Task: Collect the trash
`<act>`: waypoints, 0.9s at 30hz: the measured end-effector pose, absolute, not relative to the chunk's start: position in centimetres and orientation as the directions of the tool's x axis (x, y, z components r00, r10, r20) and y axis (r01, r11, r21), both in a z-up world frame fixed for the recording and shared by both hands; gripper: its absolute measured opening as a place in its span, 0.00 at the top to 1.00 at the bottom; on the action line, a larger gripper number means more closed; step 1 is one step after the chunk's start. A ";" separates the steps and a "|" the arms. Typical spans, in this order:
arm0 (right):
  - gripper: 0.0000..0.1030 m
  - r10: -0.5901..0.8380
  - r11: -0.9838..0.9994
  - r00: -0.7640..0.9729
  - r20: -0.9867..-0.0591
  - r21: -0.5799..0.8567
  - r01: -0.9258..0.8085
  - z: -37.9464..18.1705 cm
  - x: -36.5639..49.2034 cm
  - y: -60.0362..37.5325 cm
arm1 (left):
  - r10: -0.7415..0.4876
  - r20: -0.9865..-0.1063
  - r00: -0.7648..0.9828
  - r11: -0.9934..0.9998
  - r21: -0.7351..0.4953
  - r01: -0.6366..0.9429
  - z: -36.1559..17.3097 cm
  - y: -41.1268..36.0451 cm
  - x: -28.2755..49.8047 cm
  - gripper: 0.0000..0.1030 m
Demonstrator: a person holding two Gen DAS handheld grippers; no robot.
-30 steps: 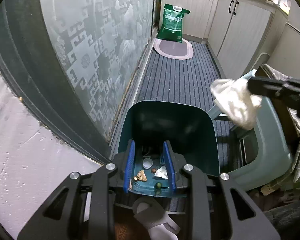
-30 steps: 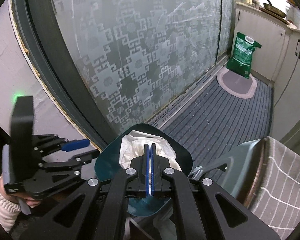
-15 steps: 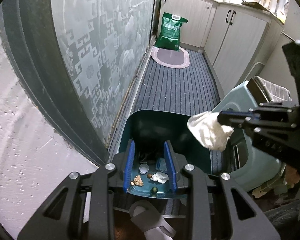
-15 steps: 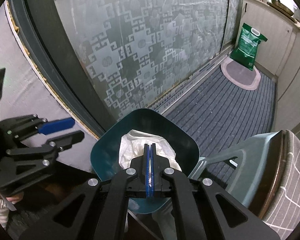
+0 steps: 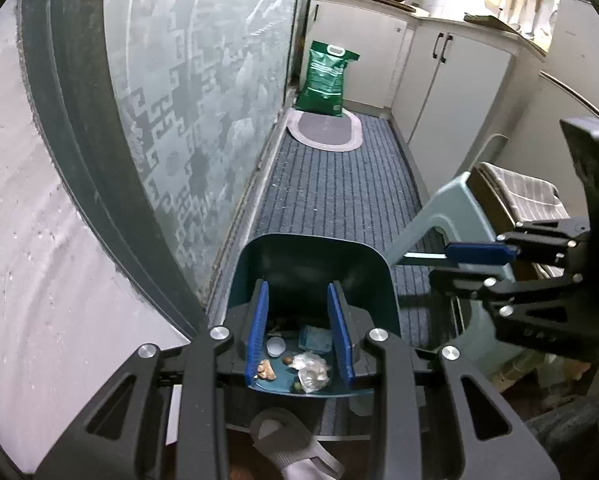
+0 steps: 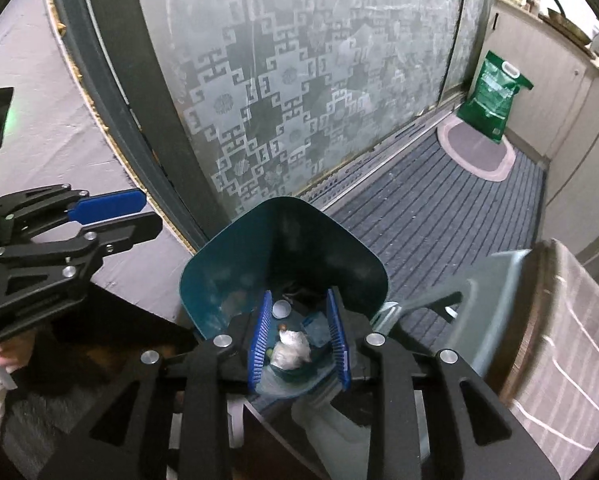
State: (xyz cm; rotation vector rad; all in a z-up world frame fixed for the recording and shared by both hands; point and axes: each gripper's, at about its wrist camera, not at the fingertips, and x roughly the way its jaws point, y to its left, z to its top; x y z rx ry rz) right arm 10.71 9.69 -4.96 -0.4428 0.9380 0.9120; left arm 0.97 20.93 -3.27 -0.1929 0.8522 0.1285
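Observation:
A teal bin (image 5: 311,264) with its lid up stands on the floor below both grippers; it also shows in the right wrist view (image 6: 283,248). A crumpled white tissue (image 5: 313,372) lies inside it, also seen in the right wrist view (image 6: 291,350), among a white cap (image 5: 276,346), a blue wrapper (image 5: 315,338) and brown scraps (image 5: 266,369). My left gripper (image 5: 301,340) is open and empty above the bin. My right gripper (image 6: 301,346) is open and empty above the bin; it enters the left wrist view from the right (image 5: 455,260).
A frosted patterned glass door (image 5: 203,92) runs along the left. A pale blue stool (image 5: 459,216) with a striped cloth (image 5: 527,196) stands right of the bin. A green bag (image 5: 327,78), an oval mat (image 5: 325,130) and white cabinets (image 5: 455,84) lie beyond on the ribbed floor mat.
My right gripper carried the white tissue over the bin, opened, and the tissue dropped in. The left gripper stayed open over the bin.

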 end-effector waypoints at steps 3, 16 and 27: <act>0.73 0.469 0.579 0.297 -0.832 0.036 -0.814 -4.0 9.6 8.3 | 0.027 -0.752 0.659 0.978 -0.116 -0.173 -3.2 20.1 0.2 0.68; 0.37 0.493 0.653 0.409 -0.768 0.016 -0.757 0.5 4.5 -0.2 | 0.065 -0.694 0.717 0.986 -0.065 -0.152 -1.6 16.1 -3.2 0.42; 0.03 0.488 0.757 0.508 -0.710 0.055 -0.650 0.9 1.1 -9.0 | 0.066 -0.614 0.787 0.982 -0.098 -0.159 0.1 13.7 -7.1 0.03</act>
